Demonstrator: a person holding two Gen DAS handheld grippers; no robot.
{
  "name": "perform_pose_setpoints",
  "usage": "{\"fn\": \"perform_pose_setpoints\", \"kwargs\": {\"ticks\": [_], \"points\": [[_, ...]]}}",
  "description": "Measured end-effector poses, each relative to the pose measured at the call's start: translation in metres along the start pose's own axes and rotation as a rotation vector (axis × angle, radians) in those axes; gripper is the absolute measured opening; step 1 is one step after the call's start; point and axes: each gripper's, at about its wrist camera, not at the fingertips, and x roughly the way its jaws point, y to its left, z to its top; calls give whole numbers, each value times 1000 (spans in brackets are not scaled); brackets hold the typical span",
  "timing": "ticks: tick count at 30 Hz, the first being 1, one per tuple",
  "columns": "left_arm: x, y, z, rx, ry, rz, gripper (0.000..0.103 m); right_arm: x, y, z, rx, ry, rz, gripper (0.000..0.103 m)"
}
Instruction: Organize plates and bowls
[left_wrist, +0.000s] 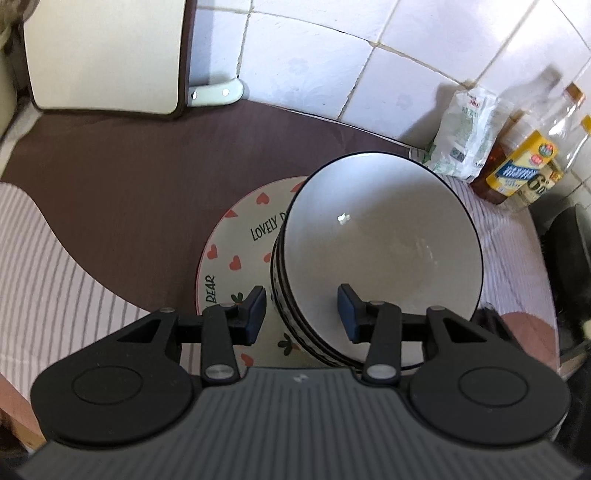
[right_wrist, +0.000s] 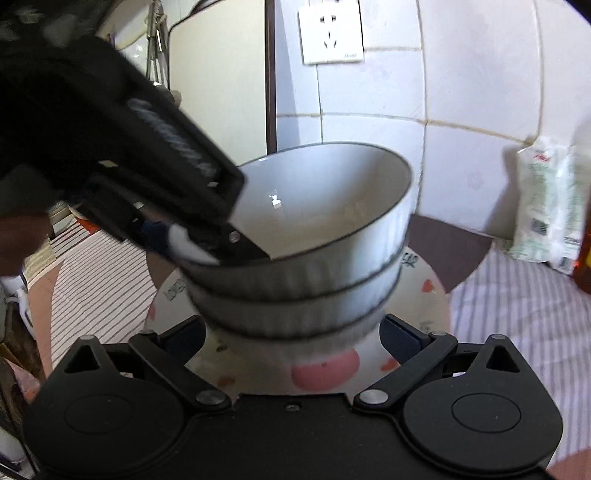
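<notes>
Left hand-held gripper (left_wrist: 302, 314) part-open astride top bowl (left_wrist: 384, 236) rim, pads clear — right hand-held gripper (right_wrist: 293, 338) wide open beside stack.

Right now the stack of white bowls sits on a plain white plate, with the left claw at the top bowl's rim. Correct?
Not quite: the plate is printed with red hearts and lettering, as the left wrist view shows. The stack of white bowls does sit on it, left claw at the rim.

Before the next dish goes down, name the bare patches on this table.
Free: the brown cloth between the cutting board and the heart-print plate, and the striped cloth to its left. Crowded: the stacked bowls fill the plate; bag and bottles crowd the wall corner.
</notes>
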Motion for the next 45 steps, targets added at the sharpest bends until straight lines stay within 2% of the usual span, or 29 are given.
{"fn": "perform_pose_setpoints", "kwargs": {"ticks": [3,8,13,17,22,26,29,32,38,40,42,45], "points": [[-7,-7,-1,32,-8,34,43,-18,6,-5,-5,10,-21,103],[-33,-9,-7,30,-40,75,54,-57,5,-7,70,-8,-66,103],[-65,-7,-18,26,-98,52,59,-86,2,-13,112,-29,-94,103],[-87,-13,-27,57,-91,69,62,-110,11,-14,94,-37,-124,103],[-133,-16,-46,77,-124,20,70,-135,18,-9,149,3,-191,103],[-165,-22,-62,126,-146,20,72,-160,19,-3,218,2,-242,103],[-188,-22,-71,119,-176,14,74,-172,19,4,279,47,-258,103],[-208,-21,-80,126,-209,15,79,-187,24,10,321,71,-321,103],[-232,-22,-98,160,-260,72,93,-220,28,17,405,48,-378,103],[-235,-22,-102,173,-263,106,93,-228,24,19,444,75,-394,103],[-235,-21,-104,172,-247,135,93,-236,19,19,489,65,-415,103],[-238,-18,-110,174,-238,163,93,-247,21,22,474,48,-461,103]]}}
